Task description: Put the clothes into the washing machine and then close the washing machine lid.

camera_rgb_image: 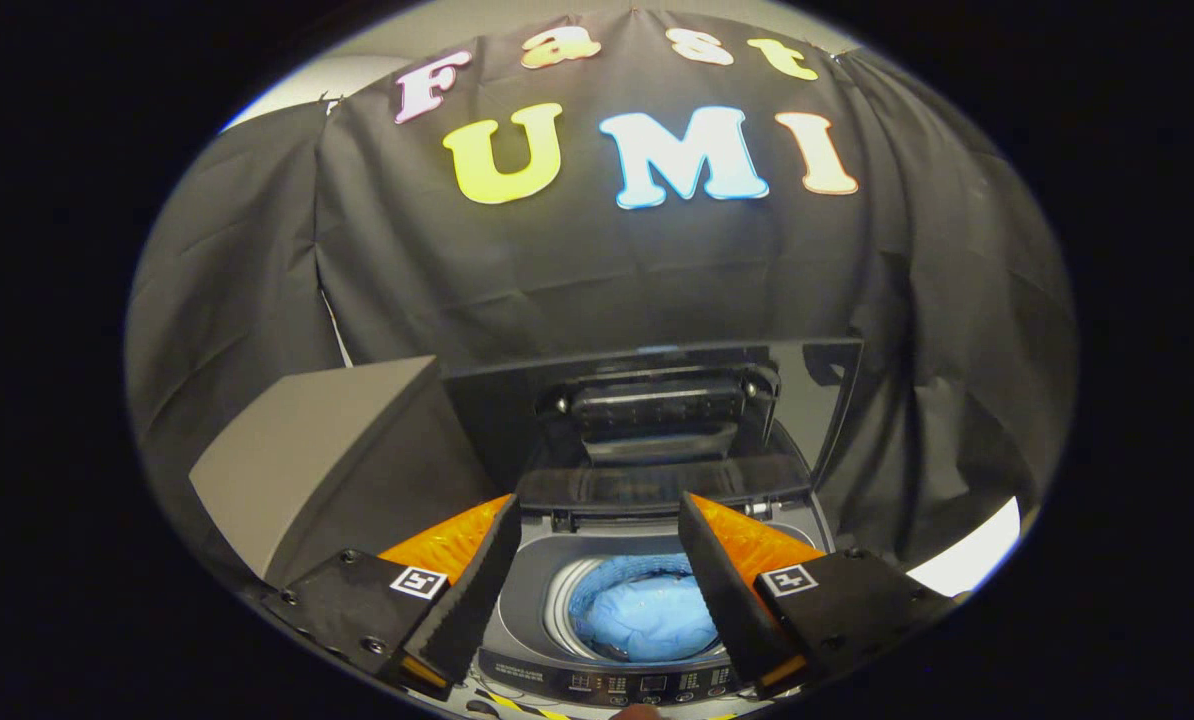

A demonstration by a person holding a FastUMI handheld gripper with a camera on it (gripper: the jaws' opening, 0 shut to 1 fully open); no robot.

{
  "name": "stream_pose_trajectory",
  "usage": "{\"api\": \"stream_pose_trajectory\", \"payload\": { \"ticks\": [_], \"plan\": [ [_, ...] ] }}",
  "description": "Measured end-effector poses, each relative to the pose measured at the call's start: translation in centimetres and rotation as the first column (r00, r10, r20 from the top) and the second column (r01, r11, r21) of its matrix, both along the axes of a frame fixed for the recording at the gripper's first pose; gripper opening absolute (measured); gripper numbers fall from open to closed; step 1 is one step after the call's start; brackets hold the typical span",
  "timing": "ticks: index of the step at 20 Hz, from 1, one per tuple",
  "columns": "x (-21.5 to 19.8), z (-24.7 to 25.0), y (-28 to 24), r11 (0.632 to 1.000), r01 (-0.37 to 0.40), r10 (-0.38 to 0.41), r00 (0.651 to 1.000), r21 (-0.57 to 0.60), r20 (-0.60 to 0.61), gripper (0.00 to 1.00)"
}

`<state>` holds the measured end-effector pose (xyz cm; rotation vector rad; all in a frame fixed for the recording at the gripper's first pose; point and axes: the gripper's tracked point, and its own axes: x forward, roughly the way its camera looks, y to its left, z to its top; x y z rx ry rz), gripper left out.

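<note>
Blue clothes in washing machine — claw spread above, empty.

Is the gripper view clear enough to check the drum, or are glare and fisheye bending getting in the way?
Gripper view: sharp, no motion blur; the blue clothes inside the washing machine read clearly between the open gripper's fingers. The raised lid is glossy and throws reflections. Fisheye curves the edges, and the grey box beside the washer looks skewed. The booth is dim.

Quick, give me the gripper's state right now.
Gripper: open, holding nothing, fingers spread above the grey top-loading washing machine, whose dark lid stands raised; the light blue clothes lie in its drum.
</note>
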<state>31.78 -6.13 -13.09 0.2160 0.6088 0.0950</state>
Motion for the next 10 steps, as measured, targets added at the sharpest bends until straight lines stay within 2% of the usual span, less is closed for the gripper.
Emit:
{"api": "stream_pose_trajectory", "payload": {
  "ticks": [4,10],
  "plan": [
    [1.6,3.0,0.2,1.000,0.000,-0.002,0.998,0.028,0.069,0.98],
    [6.8,6.1,-1.1,0.998,0.053,-0.055,0.990,0.016,0.132,0.98]
  ]
}}
